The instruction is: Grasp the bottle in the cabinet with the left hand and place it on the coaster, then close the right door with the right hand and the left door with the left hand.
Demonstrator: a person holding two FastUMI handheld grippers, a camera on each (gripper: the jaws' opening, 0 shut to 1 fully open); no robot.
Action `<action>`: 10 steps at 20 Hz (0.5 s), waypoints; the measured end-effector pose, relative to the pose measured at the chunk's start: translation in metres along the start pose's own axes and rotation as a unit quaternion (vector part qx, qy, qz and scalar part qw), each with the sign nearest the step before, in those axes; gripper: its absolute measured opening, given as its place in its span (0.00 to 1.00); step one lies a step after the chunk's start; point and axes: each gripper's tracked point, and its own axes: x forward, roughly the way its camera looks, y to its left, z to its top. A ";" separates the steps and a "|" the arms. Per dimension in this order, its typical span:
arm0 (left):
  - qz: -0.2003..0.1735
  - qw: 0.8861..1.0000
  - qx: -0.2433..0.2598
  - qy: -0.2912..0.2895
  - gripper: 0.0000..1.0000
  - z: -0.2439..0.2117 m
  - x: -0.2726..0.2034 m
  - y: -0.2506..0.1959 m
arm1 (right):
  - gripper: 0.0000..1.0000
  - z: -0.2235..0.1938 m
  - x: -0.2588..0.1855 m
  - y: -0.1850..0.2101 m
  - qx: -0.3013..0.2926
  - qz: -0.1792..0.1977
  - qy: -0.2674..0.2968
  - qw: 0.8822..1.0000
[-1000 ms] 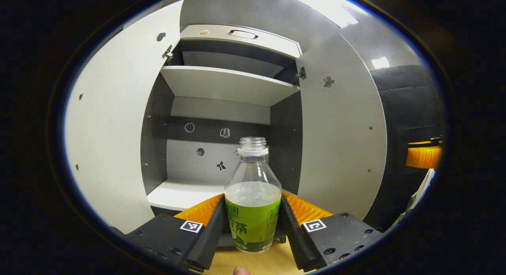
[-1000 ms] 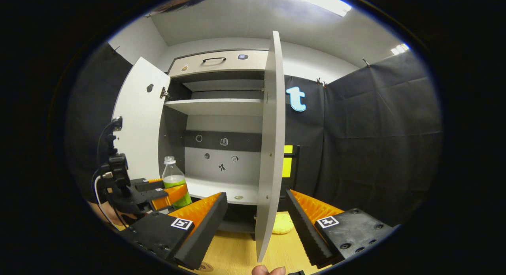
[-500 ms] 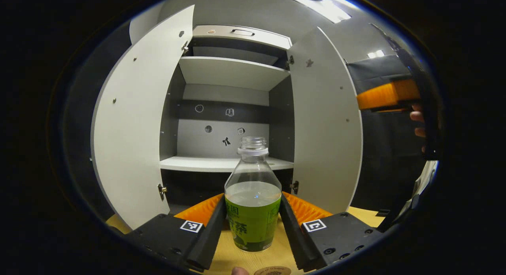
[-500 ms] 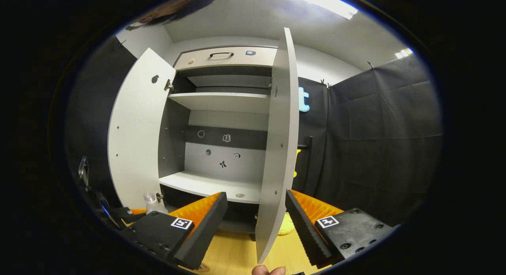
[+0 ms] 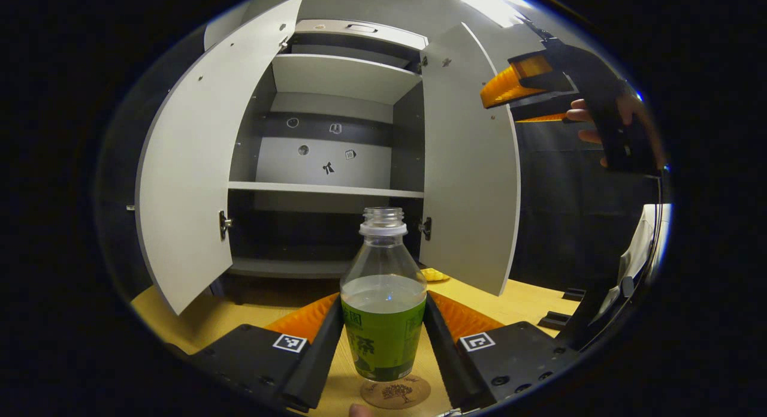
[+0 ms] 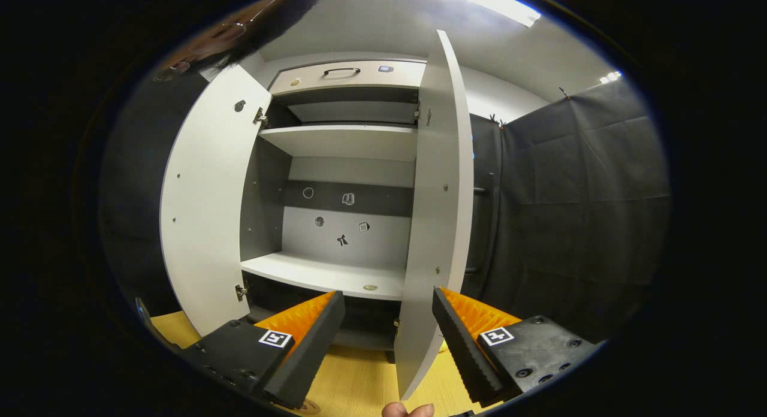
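Observation:
A clear capless bottle point(image 5: 383, 297) with a green label, about half full, stands upright between the fingers of my left gripper point(image 5: 383, 339), which is shut on it. Its base rests on or just over the round cork coaster point(image 5: 395, 392) on the wooden table point(image 5: 180, 312). Behind it the grey cabinet stands with its left door point(image 5: 192, 159) and right door point(image 5: 470, 165) swung wide. In the right gripper view my right gripper point(image 6: 388, 336) is open, and the edge of the right door point(image 6: 434, 225) runs down between its fingers. The right gripper point(image 5: 527, 90), held by a hand, also shows at the upper right of the left gripper view.
The cabinet's shelves point(image 6: 326, 273) are bare apart from small stickers on the back panel point(image 6: 343, 225). A drawer with a handle point(image 6: 341, 72) tops the cabinet. A small yellow object point(image 5: 432, 275) lies on the table by the right door's foot. Black cloth wall point(image 6: 569, 213) hangs to the right.
My left gripper has carried the bottle out of the cabinet, back and down to the coaster. The right gripper has shifted slightly, the door edge still between its fingers.

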 end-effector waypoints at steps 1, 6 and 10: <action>-0.004 1.000 -0.003 0.003 0.77 -0.008 -0.001 -0.001 | 0.98 -0.003 0.002 0.003 0.004 0.002 0.003 1.000; -0.027 1.000 0.003 0.014 0.78 -0.038 0.000 -0.013 | 0.98 -0.019 0.008 0.008 0.000 0.005 0.013 1.000; -0.040 0.999 0.007 0.021 0.78 -0.052 -0.001 -0.019 | 0.98 -0.028 0.009 0.011 0.002 0.004 0.024 1.000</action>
